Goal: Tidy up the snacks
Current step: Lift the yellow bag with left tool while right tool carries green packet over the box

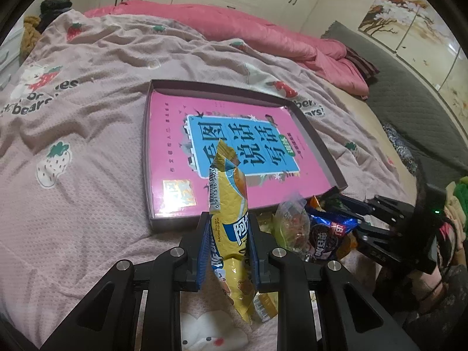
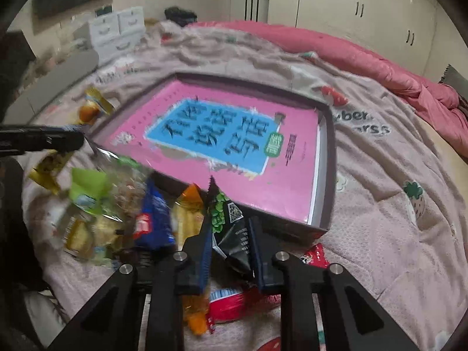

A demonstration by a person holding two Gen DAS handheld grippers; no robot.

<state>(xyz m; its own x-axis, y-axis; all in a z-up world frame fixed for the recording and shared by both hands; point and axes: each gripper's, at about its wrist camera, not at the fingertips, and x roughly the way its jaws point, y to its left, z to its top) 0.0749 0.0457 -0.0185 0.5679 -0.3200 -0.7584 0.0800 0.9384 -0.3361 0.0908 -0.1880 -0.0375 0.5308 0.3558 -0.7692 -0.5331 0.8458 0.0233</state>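
Bedspread [image 1: 87,134] holds a box [image 1: 318,143] with no snacks in it yet — only a pink book [image 1: 234,146]; the pile [image 2: 117,210] waits beside it. Left gripper [image 1: 228,242] clenches a yellow packet [image 1: 231,222]; right gripper [image 2: 231,242] clenches a black-green packet [image 2: 234,228] — sorting barely begun.

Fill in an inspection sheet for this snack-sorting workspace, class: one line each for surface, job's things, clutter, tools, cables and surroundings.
Surface: bed blanket, pink with strawberry print, wrinkled.
Job's things: shallow box holding a pink book; loose snack pile in front of the box's near edge; yellow snack packet and black-green snack packet, each held in a tool.
Clutter: red packets below the right tool.
Tools: left tool shut on the yellow snack packet; right tool shut on the black-green snack packet.
Cables: nothing seen.
Surroundings: pink quilt, wardrobe doors, white drawer unit.
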